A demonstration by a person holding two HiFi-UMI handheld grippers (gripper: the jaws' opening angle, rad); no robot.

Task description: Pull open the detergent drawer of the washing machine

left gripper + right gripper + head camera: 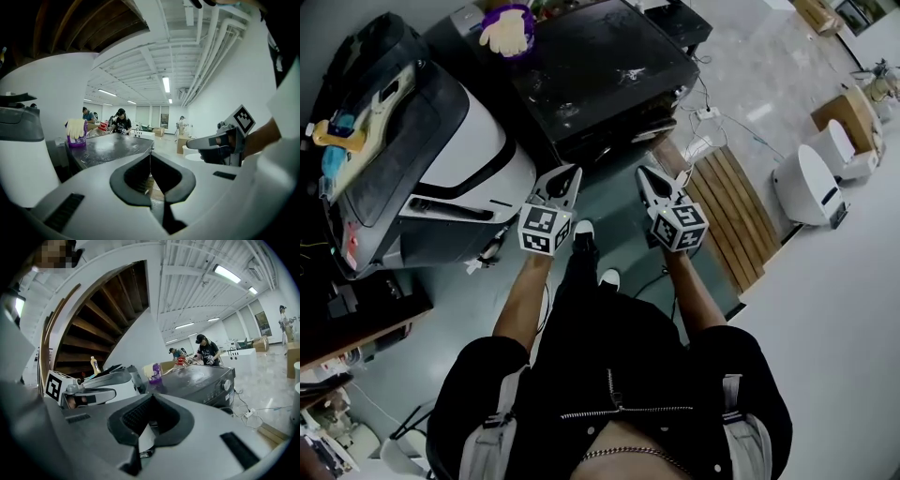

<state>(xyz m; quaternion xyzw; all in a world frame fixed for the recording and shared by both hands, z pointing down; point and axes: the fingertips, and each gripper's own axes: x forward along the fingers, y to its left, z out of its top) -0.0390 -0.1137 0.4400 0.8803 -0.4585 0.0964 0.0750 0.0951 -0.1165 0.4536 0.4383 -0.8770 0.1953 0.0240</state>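
A dark front-loading washing machine (600, 66) stands ahead of me, its control panel (639, 124) facing my way; I cannot make out the detergent drawer on it. My left gripper (572, 172) and right gripper (643, 173) hover side by side in the air short of that front, touching nothing. Both are shut and hold nothing. In the left gripper view the shut tips (150, 151) point past the machine's shiny top (110, 146). The right gripper view shows its shut tips (151, 397), with the machine's panel and knob (227, 385) to the right.
A white top-loading machine (473, 155) stands to the left. A purple tub with a yellow glove (508, 30) sits at the dark machine's back corner. Cables and a power strip (708, 114) lie on the floor beside a wooden pallet (733, 208). People work at far tables (121, 119).
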